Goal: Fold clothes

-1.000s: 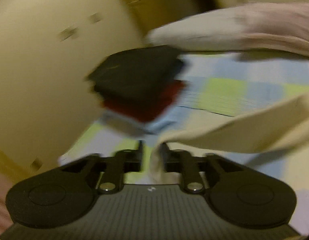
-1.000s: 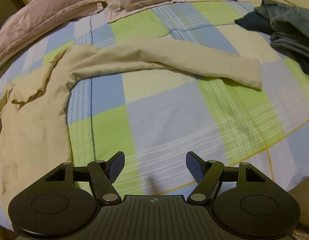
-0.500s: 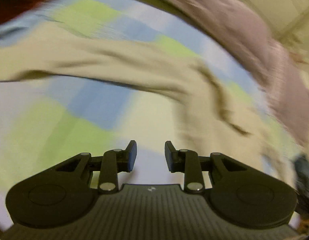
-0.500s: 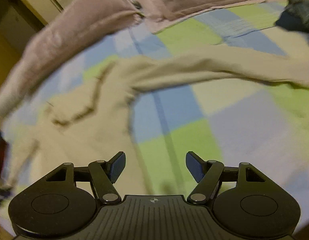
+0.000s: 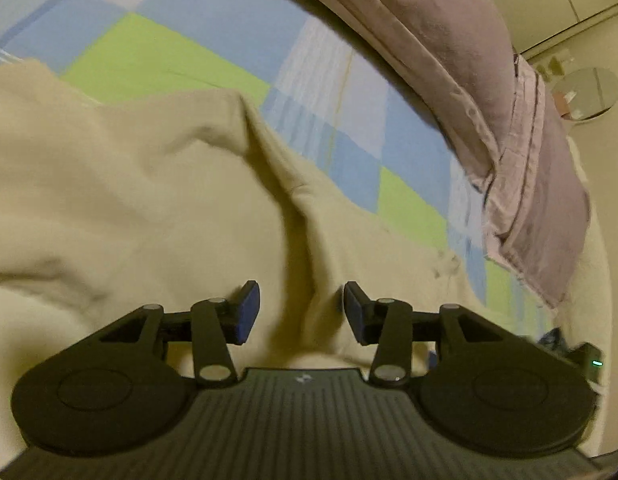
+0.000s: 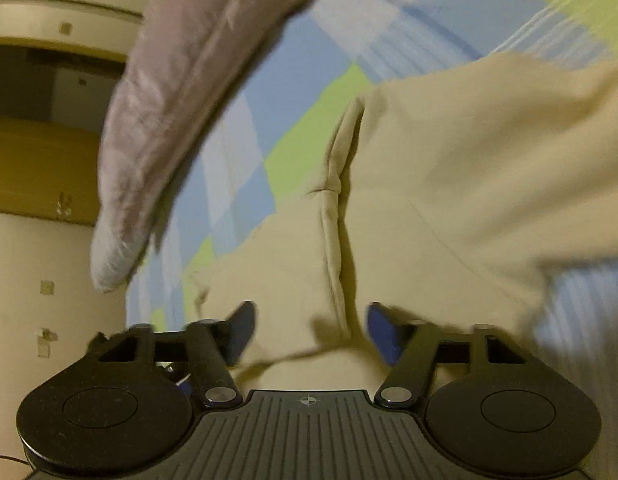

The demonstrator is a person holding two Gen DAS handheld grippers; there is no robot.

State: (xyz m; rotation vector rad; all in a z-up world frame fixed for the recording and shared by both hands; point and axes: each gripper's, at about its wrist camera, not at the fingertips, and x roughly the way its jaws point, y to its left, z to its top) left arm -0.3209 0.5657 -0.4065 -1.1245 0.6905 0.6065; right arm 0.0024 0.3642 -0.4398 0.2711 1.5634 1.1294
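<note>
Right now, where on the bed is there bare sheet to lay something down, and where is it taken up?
Bare checked bedsheet runs as a band between the beige garment and the mauve pillow; the right view shows the same band. Crowded: both the left gripper, jaws opening, and the right gripper, jaws closing, straddle raised garment folds.
</note>
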